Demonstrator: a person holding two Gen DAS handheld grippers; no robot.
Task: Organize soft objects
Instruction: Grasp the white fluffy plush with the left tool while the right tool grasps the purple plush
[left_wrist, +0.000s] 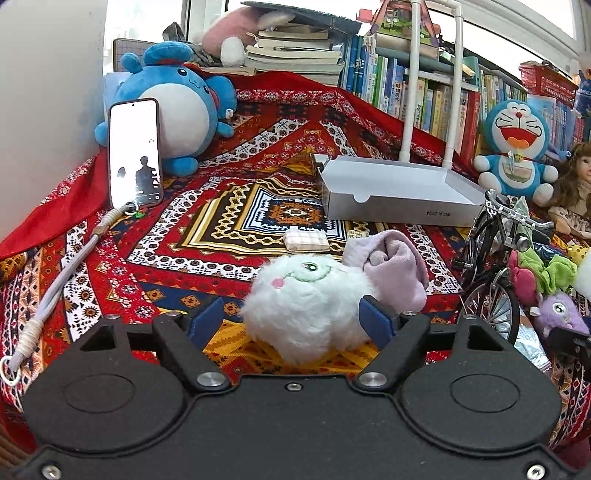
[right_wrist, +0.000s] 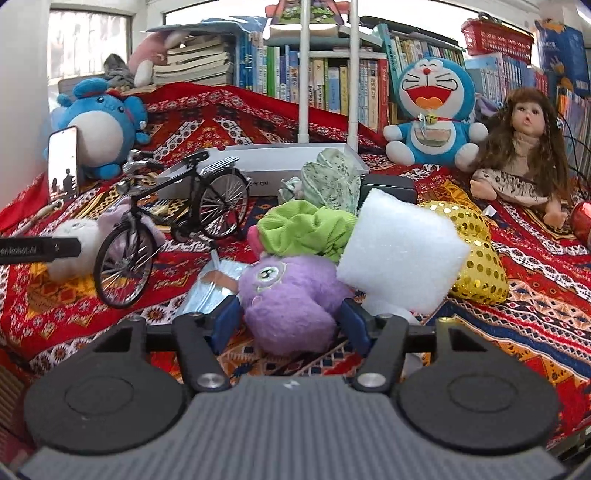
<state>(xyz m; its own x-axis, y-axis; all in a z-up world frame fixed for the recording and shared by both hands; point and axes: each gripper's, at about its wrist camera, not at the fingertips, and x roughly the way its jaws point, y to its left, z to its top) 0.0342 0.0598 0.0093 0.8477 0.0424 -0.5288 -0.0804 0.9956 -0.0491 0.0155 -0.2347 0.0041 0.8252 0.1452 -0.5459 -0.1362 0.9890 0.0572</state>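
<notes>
Fluff fills the gap of each gripper. Between the spread blue pads of the left gripper (left_wrist: 295, 319) lies a white plush toy (left_wrist: 308, 306) on the patterned red cloth (left_wrist: 110, 266); the right pad touches or nearly touches its fur, the left pad stands just clear, so the jaws are apart rather than clamped. A lilac cloth (left_wrist: 397, 267) lies against the toy's far side, and a grey box (left_wrist: 399, 192) sits farther back. The right gripper (right_wrist: 291, 323) likewise straddles a purple plush toy (right_wrist: 291, 295), its pads spread and close beside the toy's flanks, not visibly squeezing. Just behind that toy lie a green scrunchie (right_wrist: 310, 227) and a white foam block (right_wrist: 402, 251), with a model bicycle (right_wrist: 170, 221) to the left.
</notes>
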